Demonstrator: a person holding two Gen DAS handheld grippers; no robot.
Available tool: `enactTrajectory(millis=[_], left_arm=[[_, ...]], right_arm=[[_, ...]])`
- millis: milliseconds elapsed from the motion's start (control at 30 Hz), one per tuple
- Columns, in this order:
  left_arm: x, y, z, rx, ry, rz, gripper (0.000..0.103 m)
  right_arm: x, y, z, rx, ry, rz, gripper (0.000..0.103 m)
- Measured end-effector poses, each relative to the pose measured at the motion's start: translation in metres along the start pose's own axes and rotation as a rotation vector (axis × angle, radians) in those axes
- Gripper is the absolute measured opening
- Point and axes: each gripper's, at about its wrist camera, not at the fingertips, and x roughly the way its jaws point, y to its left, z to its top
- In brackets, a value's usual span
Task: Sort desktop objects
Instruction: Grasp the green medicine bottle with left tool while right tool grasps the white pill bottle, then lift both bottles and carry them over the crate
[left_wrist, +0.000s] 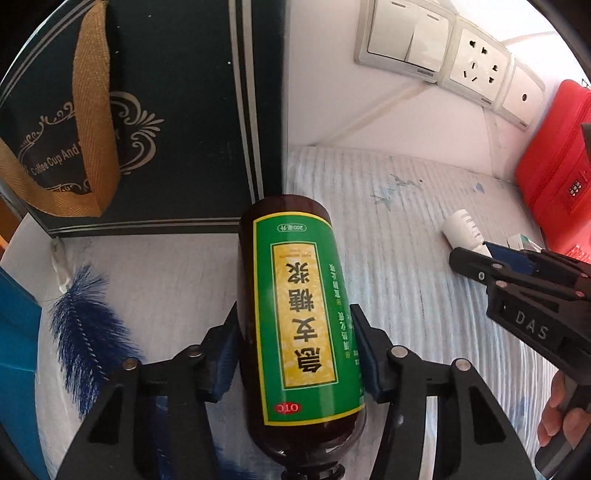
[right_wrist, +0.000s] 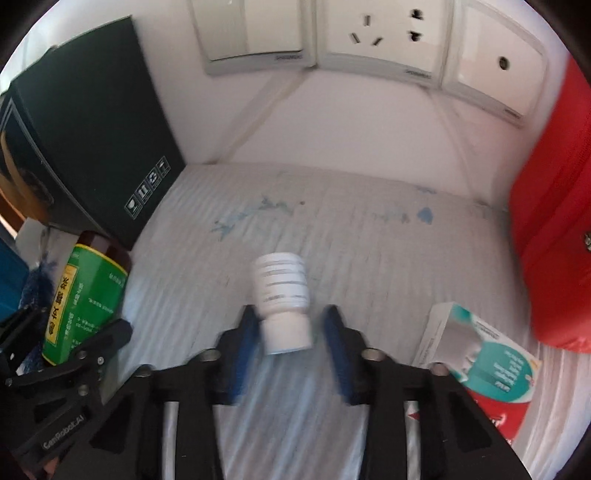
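Left gripper (left_wrist: 295, 354): pads against both sides of brown syrup bottle (left_wrist: 299, 314), lying on striped desktop (left_wrist: 406, 295); green-yellow label, cap cut off by lower frame edge. Right gripper (right_wrist: 288, 332): jaws narrow around white ribbed bottle (right_wrist: 282, 299); left pad touching, slight gap at right pad; blurred, grip uncertain. Beside: dark gift box (left_wrist: 166, 110), blue feather (left_wrist: 85, 332), teal-white carton (right_wrist: 480, 354), red case (right_wrist: 554, 221).
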Motion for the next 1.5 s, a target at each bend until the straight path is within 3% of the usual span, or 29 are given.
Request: enactTrajectory(millis=[167, 367, 533, 633, 767, 1000, 1133, 1500], left_arm=[[-0.018, -0.002, -0.011, 0.013, -0.021, -0.010, 0.053], [-0.069, -0.008, -0.033, 0.030, -0.090, -0.006, 0.053], [-0.135, -0.011, -0.062, 0.047, -0.173, 0.016, 0.053], [-0.175, 0.003, -0.075, -0.002, -0.191, 0.072, 0.053], [-0.233, 0.005, -0.099, -0.021, -0.220, 0.058, 0.053], [-0.340, 0.008, -0.139, -0.032, -0.345, 0.085, 0.053], [-0.397, 0.017, -0.164, -0.033, -0.435, 0.141, 0.053], [-0.519, 0.091, -0.226, -0.116, -0.629, 0.243, 0.053]], right_arm=[[-0.029, 0.005, -0.015, -0.003, -0.013, 0.015, 0.027], [-0.089, 0.015, -0.042, -0.005, -0.065, 0.031, 0.027], [-0.157, 0.026, -0.070, -0.018, -0.137, 0.043, 0.027], [-0.190, 0.041, -0.085, -0.010, -0.175, 0.061, 0.027], [-0.242, 0.060, -0.112, -0.030, -0.238, 0.060, 0.027], [-0.343, 0.106, -0.163, -0.063, -0.353, 0.097, 0.027], [-0.395, 0.142, -0.187, -0.096, -0.428, 0.131, 0.027], [-0.489, 0.257, -0.223, -0.209, -0.579, 0.239, 0.027]])
